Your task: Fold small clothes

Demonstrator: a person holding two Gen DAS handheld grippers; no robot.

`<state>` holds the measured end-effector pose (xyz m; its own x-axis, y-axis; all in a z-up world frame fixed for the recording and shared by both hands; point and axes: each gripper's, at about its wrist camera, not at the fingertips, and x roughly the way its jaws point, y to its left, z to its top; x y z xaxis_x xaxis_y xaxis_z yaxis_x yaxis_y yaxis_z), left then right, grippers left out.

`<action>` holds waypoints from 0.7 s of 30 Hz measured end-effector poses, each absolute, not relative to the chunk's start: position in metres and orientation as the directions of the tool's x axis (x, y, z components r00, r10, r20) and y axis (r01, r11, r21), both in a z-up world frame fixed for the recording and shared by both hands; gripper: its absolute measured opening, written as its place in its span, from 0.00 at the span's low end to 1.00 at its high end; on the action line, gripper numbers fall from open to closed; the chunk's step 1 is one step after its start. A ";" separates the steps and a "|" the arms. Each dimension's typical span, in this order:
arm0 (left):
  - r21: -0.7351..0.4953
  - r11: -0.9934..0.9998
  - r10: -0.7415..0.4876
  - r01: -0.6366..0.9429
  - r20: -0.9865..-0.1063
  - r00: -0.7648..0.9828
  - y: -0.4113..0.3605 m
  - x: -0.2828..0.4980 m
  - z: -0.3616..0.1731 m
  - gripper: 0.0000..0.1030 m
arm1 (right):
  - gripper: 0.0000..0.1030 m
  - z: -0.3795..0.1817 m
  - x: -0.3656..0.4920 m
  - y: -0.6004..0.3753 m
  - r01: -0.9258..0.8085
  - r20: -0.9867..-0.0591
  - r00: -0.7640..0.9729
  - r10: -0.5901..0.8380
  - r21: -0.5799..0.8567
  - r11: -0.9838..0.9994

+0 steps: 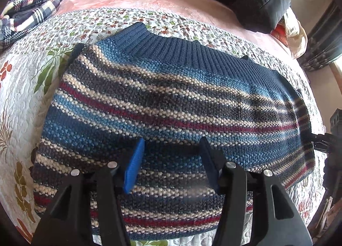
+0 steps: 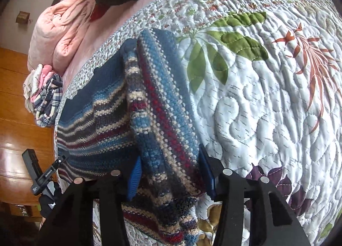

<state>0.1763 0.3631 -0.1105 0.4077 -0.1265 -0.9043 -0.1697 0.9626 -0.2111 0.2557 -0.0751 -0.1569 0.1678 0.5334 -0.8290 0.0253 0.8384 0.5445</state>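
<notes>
**A:** Starting on your left, what have you got?

**B:** My left gripper [image 1: 172,156] hangs over the near part of the striped sweater [image 1: 162,100], fingers spread wide, nothing between them. I can't tell whether the tips touch the knit or hover just above it. The sweater lies on the floral quilt [image 1: 25,87] with its ribbed collar [image 1: 168,47] at the far edge from me.

**A:** And over to the right?

**B:** My right gripper [image 2: 170,166] has its fingers apart too, one on each side of a bunched fold of the sweater [image 2: 162,122]. The pads sit beside the wool, but I can't make out whether they press on it, so I wouldn't call it a grip.

**A:** So how much folding is done?

**B:** Some, I judge. From the left side no sleeves stick out, and the body reads as a rough rectangle. From the right, one strip of knit lies doubled over the rest like a thick ridge, so at least one side is turned in.

**A:** What's left?

**B:** That ridge looks lumpy, not flat, so it wants smoothing. Then I'd expect a fold across the length, hem toward collar, to make a compact packet. The plaid garment [image 1: 32,8] heaped at the far left of the bed looks unfolded, so more clothes may be waiting
</notes>
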 end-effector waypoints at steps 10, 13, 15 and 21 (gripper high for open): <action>-0.215 0.963 -0.133 -0.162 -0.903 0.408 0.363 0.177 -0.112 0.53 | 0.33 -0.156 0.254 -0.067 0.008 -0.844 0.186 0.503 0.514 0.858; -0.216 0.964 -0.136 -0.156 -0.902 0.410 0.363 0.176 -0.114 0.54 | 0.33 -0.157 0.254 -0.067 0.016 -0.839 0.190 0.511 0.523 0.852; -0.216 0.964 -0.136 -0.154 -0.901 0.413 0.362 0.177 -0.115 0.54 | 0.33 -0.159 0.253 -0.068 0.022 -0.835 0.194 0.515 0.528 0.849; -0.232 0.960 -0.149 -0.160 -0.900 0.410 0.363 0.177 -0.115 0.55 | 0.30 -0.154 0.251 -0.066 0.039 -0.851 0.197 0.487 0.503 0.864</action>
